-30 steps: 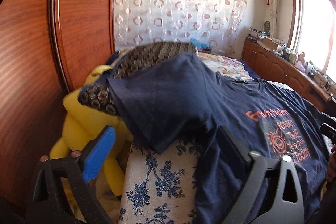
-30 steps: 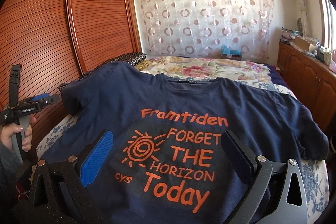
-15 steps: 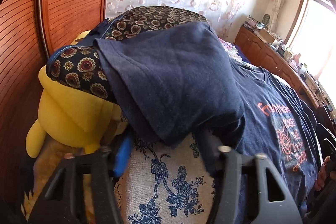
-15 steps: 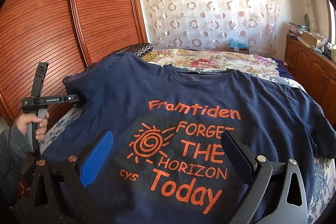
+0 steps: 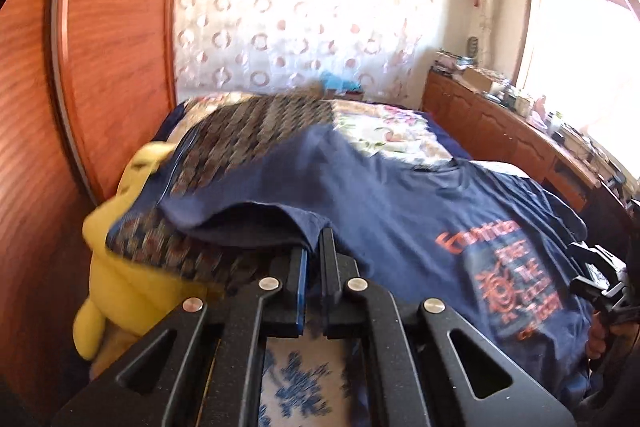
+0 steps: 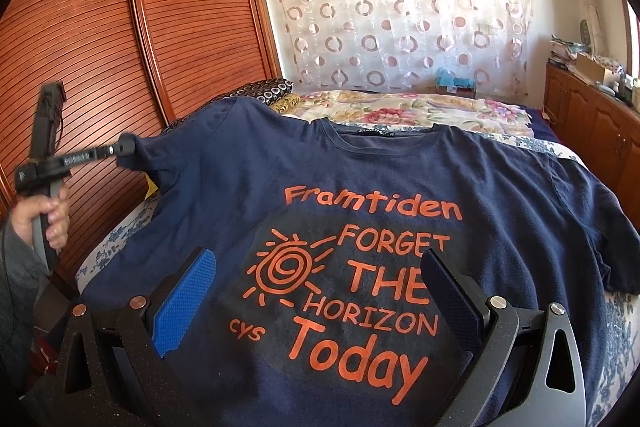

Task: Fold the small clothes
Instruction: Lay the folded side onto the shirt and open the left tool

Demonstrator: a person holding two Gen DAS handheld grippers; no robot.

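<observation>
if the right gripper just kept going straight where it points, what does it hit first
Most likely the navy t-shirt, around its orange print, lying just past the open right gripper; depth is uncertain in this fisheye view.

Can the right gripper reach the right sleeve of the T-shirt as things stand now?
Probably yes. The right gripper is open and empty above the print. The right sleeve lies flat on the bed, with nothing on it. The left gripper is shut on the other sleeve, well clear.

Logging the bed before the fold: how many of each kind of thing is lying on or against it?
T-shirt: 1
Patterned pillow: 1
Yellow plush toy: 1
Floral quilt: 1
Total: 4
</observation>
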